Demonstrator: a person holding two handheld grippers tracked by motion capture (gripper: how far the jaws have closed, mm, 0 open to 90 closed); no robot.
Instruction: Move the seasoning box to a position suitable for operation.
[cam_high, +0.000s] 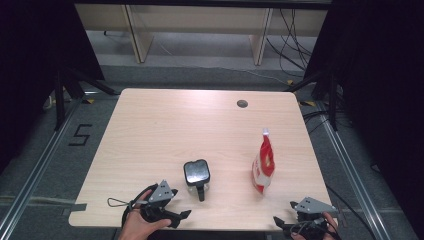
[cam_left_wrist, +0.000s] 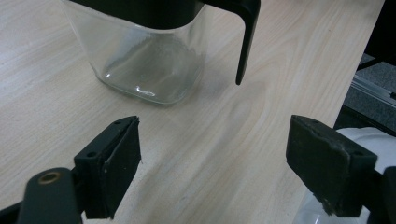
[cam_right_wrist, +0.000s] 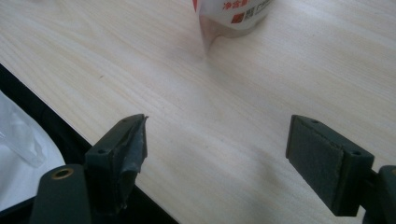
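Glass jar (cam_left_wrist: 144, 60) top cut off by picture edge in left gripper view. Red-white bag (cam_right_wrist: 233, 14) mostly cut off in right gripper view; print too small to read.

Lighting table (cam_high: 150, 130) evenly from overhead, w/ glare washing its far edge; leaving surroundings nearly black. Casting soft, short shadows. Blurring jaws slightly in both gripper views; rendering high view grainy, low-res.
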